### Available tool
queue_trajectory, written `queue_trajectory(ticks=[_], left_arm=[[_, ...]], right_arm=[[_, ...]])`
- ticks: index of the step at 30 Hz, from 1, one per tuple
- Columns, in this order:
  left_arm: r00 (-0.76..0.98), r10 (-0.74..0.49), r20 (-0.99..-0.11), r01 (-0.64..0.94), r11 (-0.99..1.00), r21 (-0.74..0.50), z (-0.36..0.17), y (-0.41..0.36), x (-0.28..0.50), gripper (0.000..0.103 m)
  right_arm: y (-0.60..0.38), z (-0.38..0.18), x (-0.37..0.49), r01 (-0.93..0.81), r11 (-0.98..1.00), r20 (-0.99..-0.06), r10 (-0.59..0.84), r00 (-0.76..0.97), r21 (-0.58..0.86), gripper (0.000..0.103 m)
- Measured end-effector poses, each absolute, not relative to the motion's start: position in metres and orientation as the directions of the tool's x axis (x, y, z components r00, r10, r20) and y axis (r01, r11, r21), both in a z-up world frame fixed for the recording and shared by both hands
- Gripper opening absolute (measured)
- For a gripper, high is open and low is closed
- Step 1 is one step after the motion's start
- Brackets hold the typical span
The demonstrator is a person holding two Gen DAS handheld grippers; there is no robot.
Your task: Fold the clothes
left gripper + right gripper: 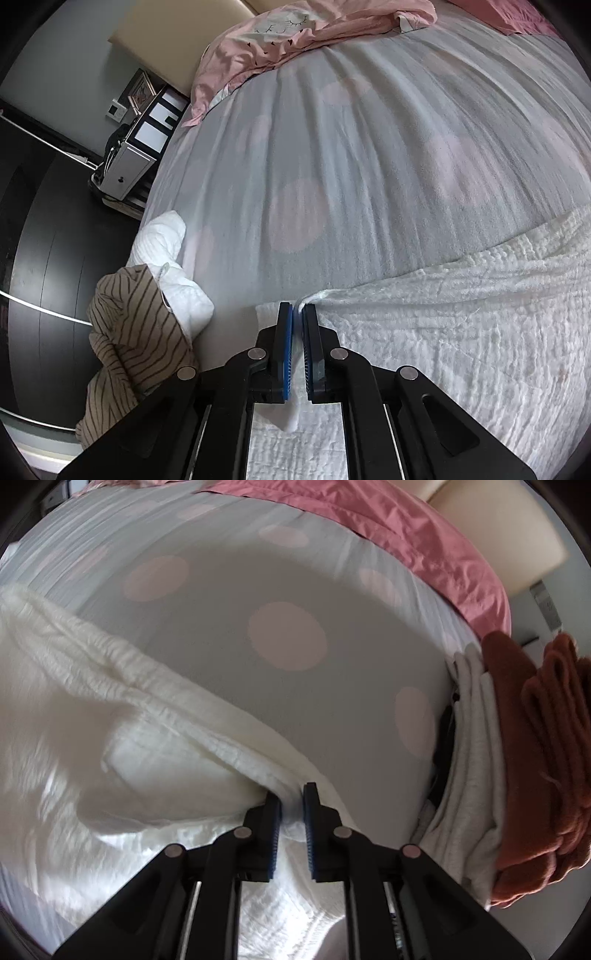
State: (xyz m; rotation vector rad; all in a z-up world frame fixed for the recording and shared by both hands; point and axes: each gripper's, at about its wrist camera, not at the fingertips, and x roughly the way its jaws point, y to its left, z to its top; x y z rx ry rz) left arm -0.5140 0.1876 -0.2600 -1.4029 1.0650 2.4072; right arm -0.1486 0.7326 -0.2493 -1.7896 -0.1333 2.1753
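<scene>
Much of the white garment [461, 332] runs out of frame under my left gripper [297, 314], and in the right wrist view its near folds are blurred and glare-washed, so I cannot make out which part of it I hold. My left gripper is clenched on a thin corner of that white crinkled cloth, the blue pads [287, 350] pressed nearly together with fabric showing between them. My right gripper [291, 801] is clamped on a bunched edge of the same garment [147, 738], the cloth filling the narrow gap between its fingers. The garment lies along the near edge of the bed [332, 166], whose grey sheet with pale pink dots stretches bare toward the far side. At the bed's left edge a striped brown garment [129, 332] and a white bundle [166, 258] hang partly over the side, above dark floor [44, 240]. At the right edge a folded stack, grey cloth [465, 757] under rust-red cloth [535, 757], is cut off by the lens rim. A pink duvet [295, 33] crowds the far edge, just beside the beige headboard [166, 37], with a white nightstand [129, 166] below it.
</scene>
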Motion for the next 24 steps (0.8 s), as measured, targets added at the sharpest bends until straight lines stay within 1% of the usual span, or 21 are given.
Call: queue_trajectory(ticks=[2, 3, 4, 5, 7, 9, 12, 14, 17, 21, 24], left_arm=[[-0.529, -0.209, -0.823, -0.452, -0.751, 0.481, -0.266, 0.185, -0.516, 0.011], [-0.515, -0.212, -0.831, -0.449, -0.758, 0.473, -0.267, 0.185, -0.516, 0.014], [-0.508, -0.214, -0.834, -0.446, -0.764, 0.467, -0.267, 0.185, -0.515, 0.021], [-0.513, -0.202, -0.834, -0.446, -0.768, 0.46, -0.264, 0.184, -0.511, 0.023], [-0.542, -0.173, -0.822, -0.438, -0.777, 0.452, -0.252, 0.182, -0.505, 0.044], [-0.57, -0.133, -0.811, -0.429, -0.794, 0.431, -0.235, 0.177, -0.5, 0.056], [-0.582, -0.102, -0.807, -0.419, -0.813, 0.405, -0.208, 0.167, -0.495, 0.057], [-0.588, -0.079, -0.805, -0.412, -0.827, 0.382, -0.191, 0.156, -0.489, 0.058], [-0.575, -0.065, -0.816, -0.391, -0.854, 0.343, -0.175, 0.133, -0.478, 0.061], [-0.536, -0.062, -0.842, -0.361, -0.884, 0.296, -0.17, 0.099, -0.456, 0.061], [-0.528, -0.056, -0.847, -0.335, -0.903, 0.268, -0.172, 0.076, -0.434, 0.061]], right_arm=[[0.735, -0.251, -0.152, -0.217, -0.942, -0.943, 0.291, -0.16, -0.254, 0.015], [0.735, -0.25, -0.152, -0.23, -0.941, -0.945, 0.286, -0.158, -0.247, 0.016], [0.736, -0.248, -0.152, -0.242, -0.94, -0.947, 0.281, -0.154, -0.24, 0.016], [0.736, -0.245, -0.152, -0.251, -0.94, -0.949, 0.277, -0.154, -0.233, 0.016], [0.736, -0.235, -0.149, -0.265, -0.939, -0.951, 0.266, -0.156, -0.219, 0.018], [0.736, -0.22, -0.145, -0.296, -0.935, -0.951, 0.253, -0.178, -0.193, 0.025], [0.737, -0.194, -0.137, -0.351, -0.923, -0.941, 0.246, -0.231, -0.155, 0.032], [0.733, -0.175, -0.128, -0.391, -0.913, -0.926, 0.244, -0.289, -0.118, 0.033], [0.719, -0.158, -0.111, -0.436, -0.899, -0.911, 0.215, -0.351, -0.044, 0.033], [0.671, -0.163, -0.087, -0.454, -0.89, -0.903, 0.167, -0.396, 0.034, 0.033], [0.654, -0.183, -0.076, -0.468, -0.876, -0.904, 0.103, -0.414, 0.115, 0.033]])
